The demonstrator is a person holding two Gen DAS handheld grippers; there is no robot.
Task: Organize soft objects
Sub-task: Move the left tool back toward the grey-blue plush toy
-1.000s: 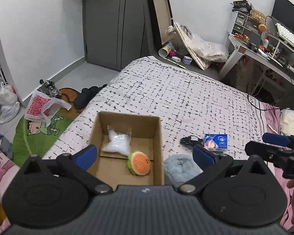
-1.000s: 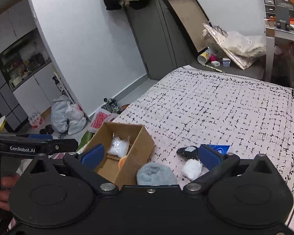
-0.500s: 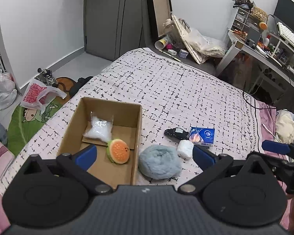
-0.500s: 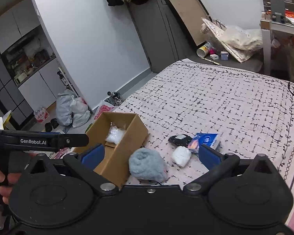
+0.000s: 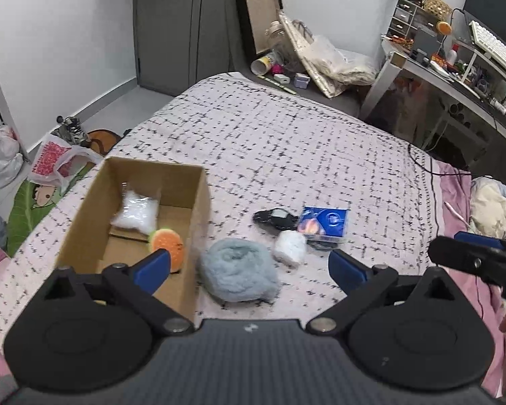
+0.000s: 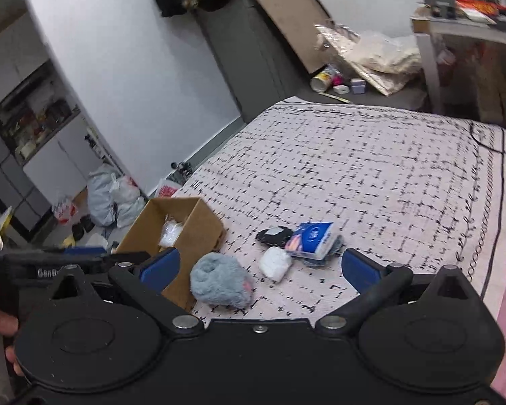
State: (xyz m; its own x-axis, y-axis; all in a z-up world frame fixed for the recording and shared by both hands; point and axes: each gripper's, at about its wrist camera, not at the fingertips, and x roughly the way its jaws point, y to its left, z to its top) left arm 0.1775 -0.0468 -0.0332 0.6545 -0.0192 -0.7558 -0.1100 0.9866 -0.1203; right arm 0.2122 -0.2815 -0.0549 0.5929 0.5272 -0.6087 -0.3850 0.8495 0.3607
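**A:** so where's the stuff at? The fluffy grey-blue plush lump (image 5: 237, 278) is lying on the bed's white black-flecked cover (image 5: 286, 141), touching the outer wall of the open brown cardboard box (image 5: 84, 209). A small white fuzzy ball (image 5: 289, 248) sits just beside it, then a black pouch-like thing (image 5: 275, 218) and a blue tissue packet (image 5: 325, 224). Inside the box: an orange-and-green burger plushie (image 5: 167, 244) and a clear bag of white filling (image 5: 136, 214).

**B:** what's changed in the last second?

**A:** both views pulled back and up, and the left one swung right. A second ago the grey lump was half hidden under the left gripper (image 5: 249, 265); now it's centred between the spread fingers, nothing pinched. Right gripper (image 6: 258, 266) is wide apart and empty too. My guess: lining up on the grey lump or the white ball next.

**B:** anything hard to see?

**A:** the burger's partly behind the left fingertip, the box's near end is cut off by the gripper body, and the black thing is too blurry to name.
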